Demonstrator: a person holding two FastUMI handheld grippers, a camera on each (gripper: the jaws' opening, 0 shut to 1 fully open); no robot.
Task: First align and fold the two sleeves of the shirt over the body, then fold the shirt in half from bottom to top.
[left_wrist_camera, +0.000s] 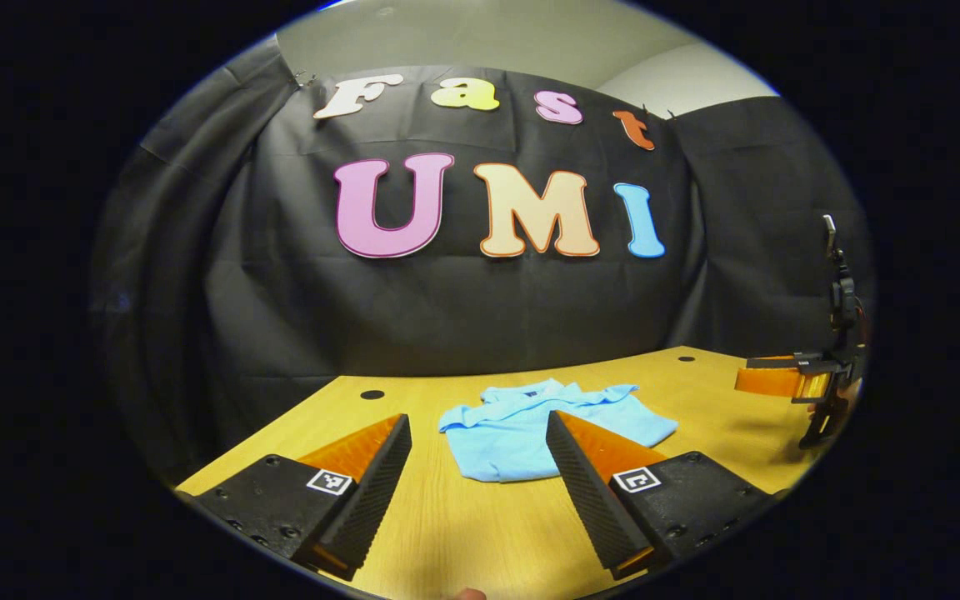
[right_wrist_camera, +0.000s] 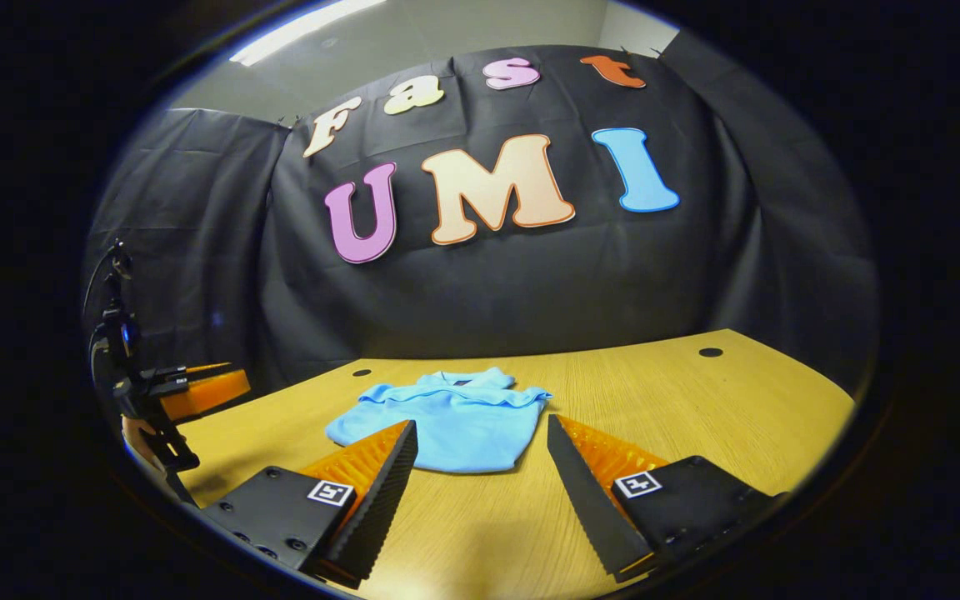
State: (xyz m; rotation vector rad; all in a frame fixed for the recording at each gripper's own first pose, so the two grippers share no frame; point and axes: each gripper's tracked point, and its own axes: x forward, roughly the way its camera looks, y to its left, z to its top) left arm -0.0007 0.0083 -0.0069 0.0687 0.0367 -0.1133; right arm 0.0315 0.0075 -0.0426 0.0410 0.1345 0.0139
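From my left gripper (left_wrist_camera: 477, 433), its right finger (left_wrist_camera: 584, 454) covers part of the folded polo shirt (left_wrist_camera: 513, 425). My right gripper (left_wrist_camera: 788, 379) sits at the picture's rim, cut off, its jaws too small to judge. In the right gripper view a finger (right_wrist_camera: 380, 467) hides the polo shirt's near left corner.
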